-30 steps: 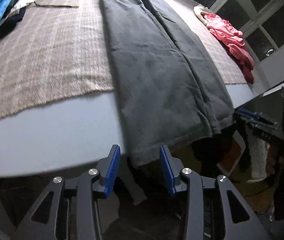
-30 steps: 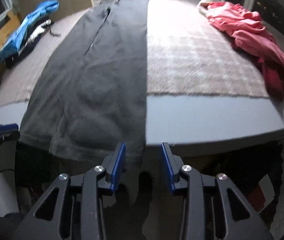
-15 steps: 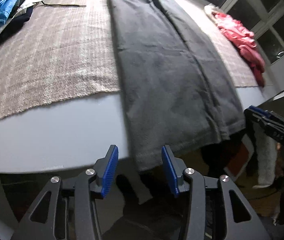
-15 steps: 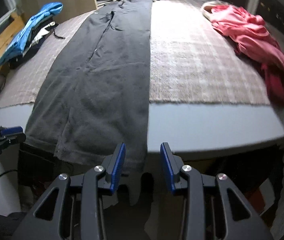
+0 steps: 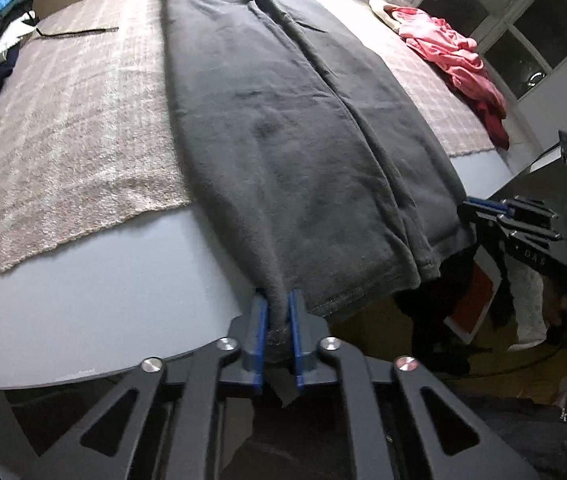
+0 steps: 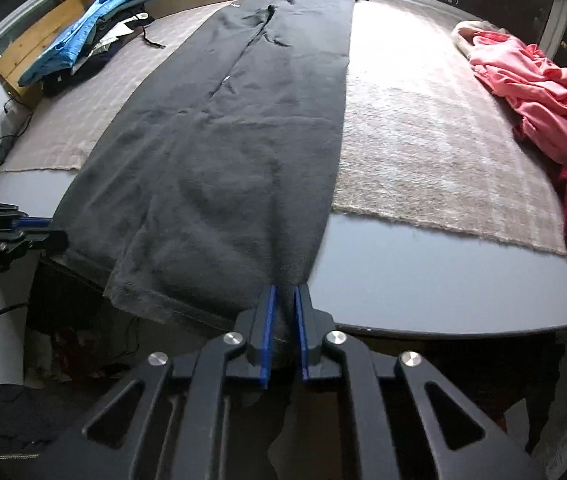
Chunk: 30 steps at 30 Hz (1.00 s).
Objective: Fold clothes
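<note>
A long dark grey pair of trousers (image 5: 295, 128) (image 6: 235, 132) lies flat along the table, its hems hanging over the near edge. My left gripper (image 5: 279, 312) is shut on the left corner of the hem, with cloth pinched between its blue pads. In the right wrist view, my right gripper (image 6: 283, 312) is shut on the right corner of the same hem. Each gripper shows at the side of the other's view: the right one (image 5: 507, 220) and the left one (image 6: 7, 236).
A beige checked blanket (image 5: 63, 128) (image 6: 423, 152) covers most of the grey table (image 5: 83, 300). A crumpled pink garment (image 6: 535, 96) (image 5: 455, 64) lies at the right. A blue and dark clothes pile (image 6: 95, 28) sits at the far left on a wooden box.
Both grippers moved forward onto the trouser hem and shut on its two corners; they were open and just short of the cloth before.
</note>
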Tool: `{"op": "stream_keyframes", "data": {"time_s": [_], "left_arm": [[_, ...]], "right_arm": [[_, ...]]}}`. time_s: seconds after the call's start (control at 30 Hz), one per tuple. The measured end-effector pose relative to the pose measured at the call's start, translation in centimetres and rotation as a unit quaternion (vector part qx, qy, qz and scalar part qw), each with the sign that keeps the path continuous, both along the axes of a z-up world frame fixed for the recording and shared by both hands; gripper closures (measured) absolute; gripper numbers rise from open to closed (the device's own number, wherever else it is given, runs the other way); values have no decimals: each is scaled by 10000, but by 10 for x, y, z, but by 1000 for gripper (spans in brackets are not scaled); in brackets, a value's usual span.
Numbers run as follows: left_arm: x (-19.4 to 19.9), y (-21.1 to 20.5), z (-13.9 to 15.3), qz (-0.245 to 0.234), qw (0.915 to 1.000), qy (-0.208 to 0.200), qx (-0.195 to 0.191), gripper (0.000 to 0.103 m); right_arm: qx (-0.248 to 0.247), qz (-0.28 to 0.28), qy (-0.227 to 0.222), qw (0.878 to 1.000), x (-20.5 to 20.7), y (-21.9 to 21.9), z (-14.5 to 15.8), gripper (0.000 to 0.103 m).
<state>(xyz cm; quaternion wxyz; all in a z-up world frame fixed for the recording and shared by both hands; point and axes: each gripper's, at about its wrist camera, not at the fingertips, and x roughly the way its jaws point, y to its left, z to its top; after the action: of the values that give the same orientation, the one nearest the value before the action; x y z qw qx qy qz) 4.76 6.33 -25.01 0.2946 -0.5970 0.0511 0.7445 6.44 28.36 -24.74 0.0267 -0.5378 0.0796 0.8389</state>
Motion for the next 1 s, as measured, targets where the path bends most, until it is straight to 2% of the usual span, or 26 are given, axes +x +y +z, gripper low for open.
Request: {"op": "stream_keyframes", "data": {"time_s": [0.07,0.23,0.43,0.63,0.77,0.87,0.9,0.97,1.0], "left_arm": [[-1,-2,1,50,9997,-139,178,98],[-8,-10,13,118,9973,-327,650,98],[-20,-17,51,20,9947,-147,1014,98],[-76,-17,94,221,9884,59,1502,98],[-135,-1,95,444,9885,275,1418,98],[-178,13,89,567,9892,359,1300,96],[-194,22,78,613,9910,274,1154,94],[-229,36,49,852,9946,-6,586,88],[-241,37,41,1017,9940,-85,400,86]], "right_arm": [[-153,-31,-27,9999,-1,2,1,98],[-1254,-496,39,9909,12,26,10,100],[-1934,-631,513,9777,7,38,48,100],[-2518,-602,1026,9604,-30,63,87,100],[-2754,-550,1110,9533,-80,91,97,100],[-2832,-612,980,9521,-129,121,80,100],[-2809,-639,871,9536,-146,129,71,99],[-2688,-621,443,9602,-183,146,44,96],[-2573,-654,160,9640,-197,154,33,89]]}}
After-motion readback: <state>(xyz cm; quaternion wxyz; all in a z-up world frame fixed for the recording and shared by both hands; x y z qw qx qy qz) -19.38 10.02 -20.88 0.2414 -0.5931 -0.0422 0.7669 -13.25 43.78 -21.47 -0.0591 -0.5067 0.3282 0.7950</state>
